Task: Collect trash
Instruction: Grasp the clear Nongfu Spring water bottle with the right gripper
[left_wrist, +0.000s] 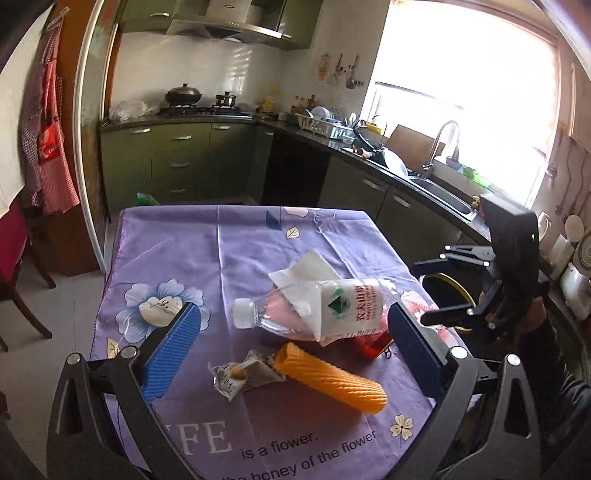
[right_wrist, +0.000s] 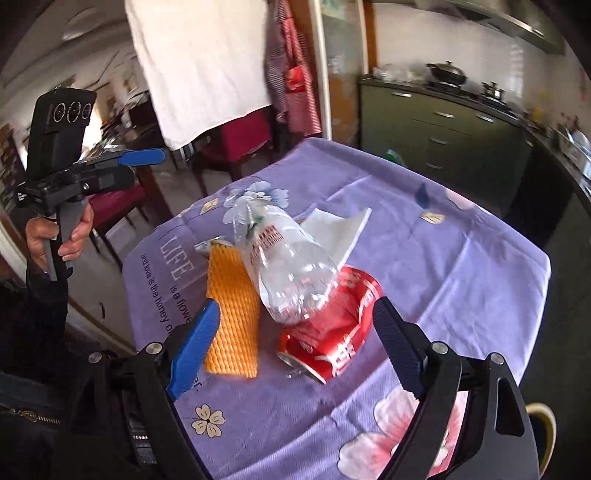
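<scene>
Crumpled clear plastic bottle (right_wrist: 284, 266) leans on dented red can (right_wrist: 332, 332)

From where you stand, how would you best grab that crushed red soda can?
Grip the crushed red soda can across its flattened body near the tab end, coming from above with the open right gripper. It lies on its side, and the clear plastic bottle overlaps its far end.
</scene>
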